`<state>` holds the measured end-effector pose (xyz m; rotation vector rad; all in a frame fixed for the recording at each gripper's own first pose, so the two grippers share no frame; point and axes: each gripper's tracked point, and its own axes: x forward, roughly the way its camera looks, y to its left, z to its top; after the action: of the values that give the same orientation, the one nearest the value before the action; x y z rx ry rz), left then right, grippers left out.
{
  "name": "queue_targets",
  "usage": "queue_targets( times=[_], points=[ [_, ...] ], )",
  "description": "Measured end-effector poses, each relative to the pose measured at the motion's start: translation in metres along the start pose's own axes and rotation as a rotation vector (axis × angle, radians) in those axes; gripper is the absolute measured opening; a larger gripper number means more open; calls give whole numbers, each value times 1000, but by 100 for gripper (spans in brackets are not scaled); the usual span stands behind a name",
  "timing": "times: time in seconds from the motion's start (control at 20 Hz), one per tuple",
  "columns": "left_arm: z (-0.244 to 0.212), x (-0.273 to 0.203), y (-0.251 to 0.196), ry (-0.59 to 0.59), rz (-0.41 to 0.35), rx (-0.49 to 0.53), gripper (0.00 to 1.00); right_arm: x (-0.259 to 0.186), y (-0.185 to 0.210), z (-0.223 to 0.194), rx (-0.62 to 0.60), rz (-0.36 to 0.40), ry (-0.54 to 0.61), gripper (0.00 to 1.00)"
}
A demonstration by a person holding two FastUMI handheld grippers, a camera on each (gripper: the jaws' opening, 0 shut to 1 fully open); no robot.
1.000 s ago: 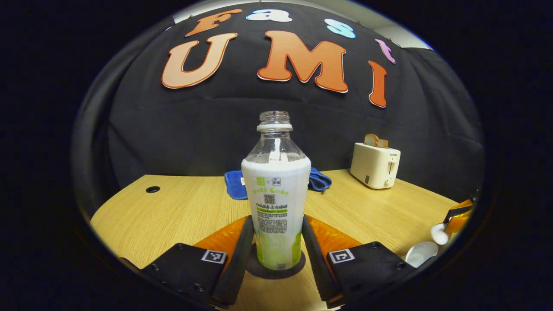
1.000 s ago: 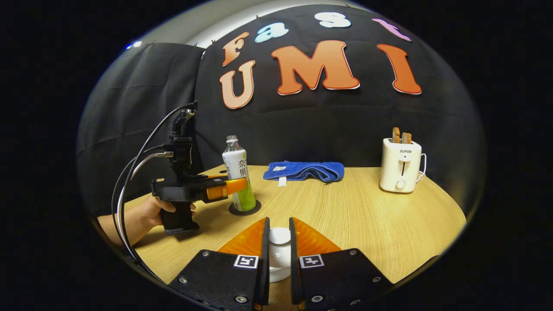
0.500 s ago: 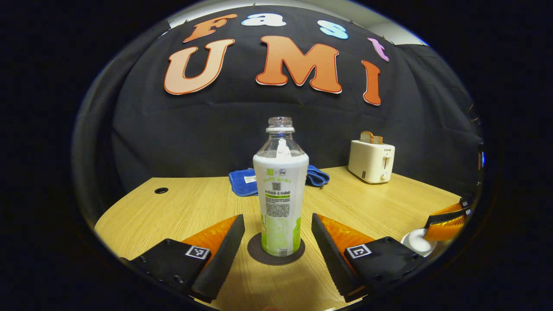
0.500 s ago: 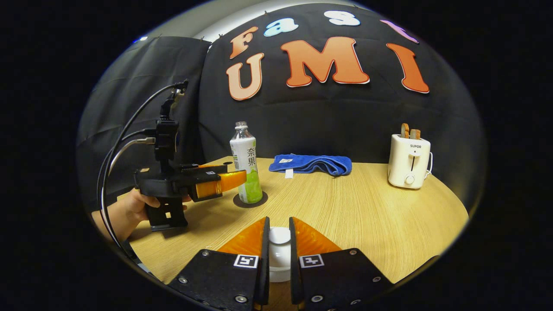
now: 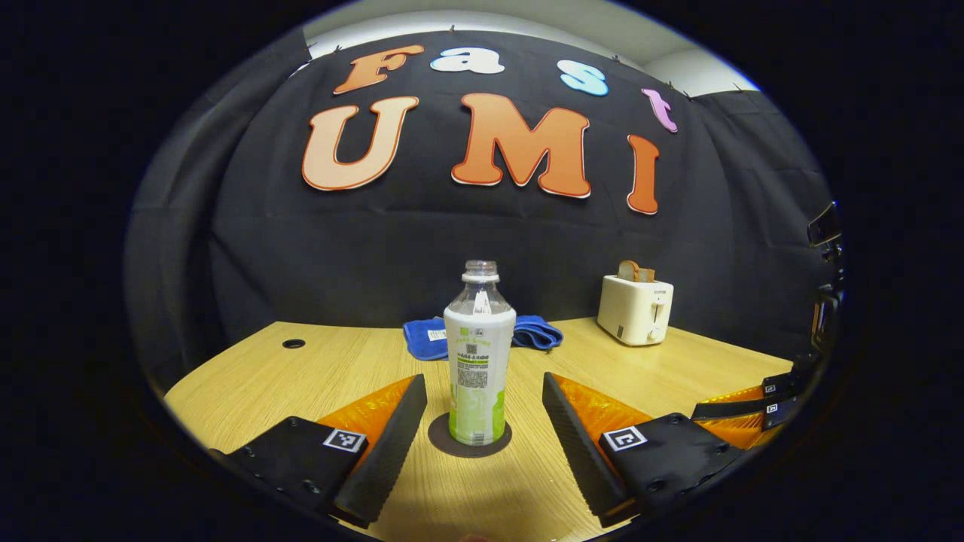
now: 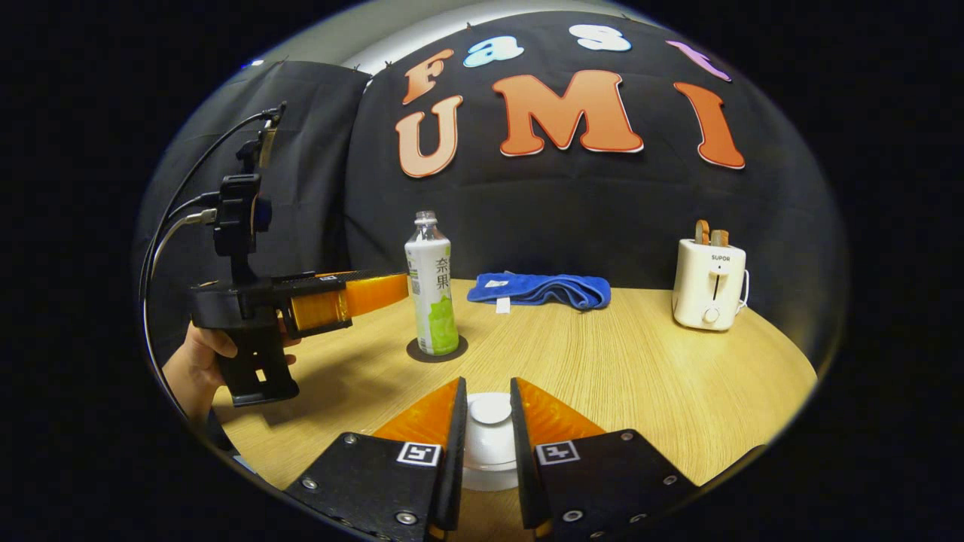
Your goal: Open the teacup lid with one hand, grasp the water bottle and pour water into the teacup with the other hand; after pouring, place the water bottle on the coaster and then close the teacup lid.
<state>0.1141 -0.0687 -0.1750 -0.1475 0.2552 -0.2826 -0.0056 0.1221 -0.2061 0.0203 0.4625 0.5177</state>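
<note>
While the wooden tabletop [image 6: 640,391] takes up most of both views, the stuff on it is pretty spread out. Biggest thing along the far edge is the blue towel [image 6: 538,289], folded flat about mid-edge, and toward the far right corner sits a cream toaster [image 6: 709,284] with bread slices sticking out the top.

The water bottle [image 5: 479,354] stands upright with no cap, right on the round dark coaster [image 5: 469,437], a bit in from the left side of the tabletop. In the left gripper view, the left gripper [image 5: 484,433] is spread wide, one finger on either side of the bottle and clear of it, so nothing is gripped there. In the right gripper view you can see that same gripper from the side, raised off the tabletop, its tips just short of the bottle, with a hand [image 6: 197,360] wrapped round the handle and cables trailing up.

Near the front edge, the right gripper [image 6: 488,421] is narrowed on the knob of the white teacup lid [image 6: 489,440], both fingers looking pressed against it. The cup under the lid is hidden, so can't tell if the lid is seated or just above it.
</note>
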Motion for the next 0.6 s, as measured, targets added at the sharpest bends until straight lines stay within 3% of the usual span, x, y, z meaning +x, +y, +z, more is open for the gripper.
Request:
queue_targets(
  times=[0.2, 0.4, 0.55, 0.6],
  points=[
    [24, -27, -2, -51, 52, 34, 98, -23, 0, 37, 8, -25, -105, 53],
    [47, -71, -3, -65, 103, -13, 98, -61, -21, 65, 20, -132, -153, 73],
    [67, -107, -4, -89, 139, -31, 98, -94, -24, 88, 6, -162, -197, 78],
    [74, -118, -3, -96, 148, -25, 98, -101, -26, 97, -12, -173, -211, 73]
  ],
)
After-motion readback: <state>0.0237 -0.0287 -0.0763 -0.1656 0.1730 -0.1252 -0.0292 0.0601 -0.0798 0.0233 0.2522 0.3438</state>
